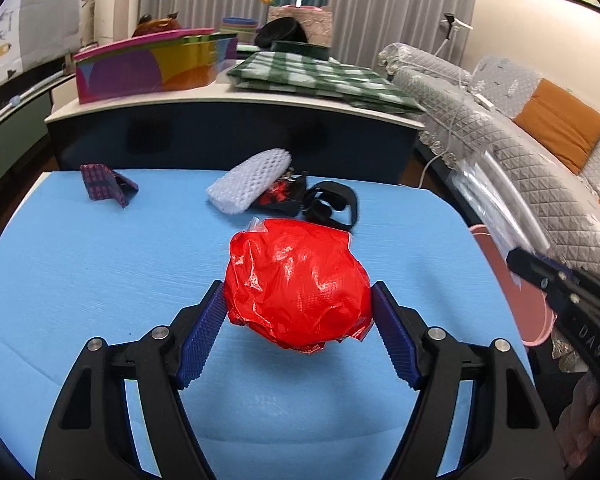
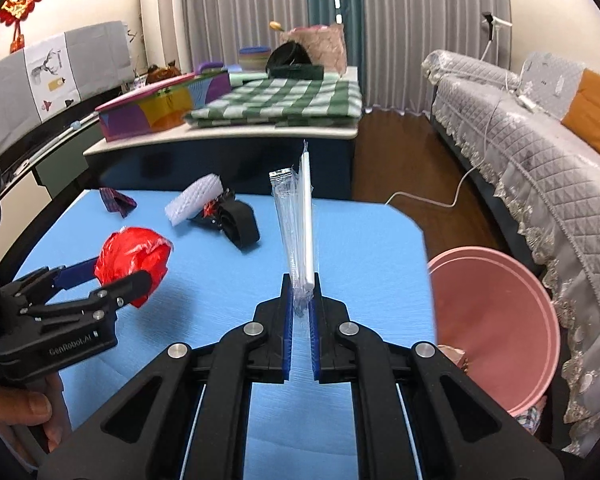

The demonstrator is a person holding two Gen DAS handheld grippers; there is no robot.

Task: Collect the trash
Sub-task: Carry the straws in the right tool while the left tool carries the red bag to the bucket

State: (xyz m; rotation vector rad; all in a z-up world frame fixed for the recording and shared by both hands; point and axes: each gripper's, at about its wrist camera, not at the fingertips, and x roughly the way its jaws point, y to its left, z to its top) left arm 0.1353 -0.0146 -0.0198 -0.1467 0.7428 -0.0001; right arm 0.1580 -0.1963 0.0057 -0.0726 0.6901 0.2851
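My left gripper point(image 1: 298, 304) is shut on a crumpled red plastic bag point(image 1: 298, 280) and holds it just above the blue table point(image 1: 100, 260); its shadow falls below. From the right wrist view the same red bag point(image 2: 134, 254) sits in the left gripper point(image 2: 130, 270) at the left. My right gripper point(image 2: 301, 294) is shut on a clear plastic wrapper with a white straw point(image 2: 302, 220) that stands upright above the table. A pink bin point(image 2: 496, 328) stands off the table's right edge, also seen as a pink bin point(image 1: 508, 280) beside the right gripper point(image 1: 518, 266).
On the far part of the table lie a white foam net sleeve point(image 1: 250, 180), a black strap point(image 1: 332, 202) with a red-black wrapper point(image 1: 278, 194), and a folded dark patterned wrapper point(image 1: 106, 184). A grey quilted sofa point(image 2: 540, 168) runs along the right. A second table with a checked cloth point(image 2: 284, 102) stands behind.
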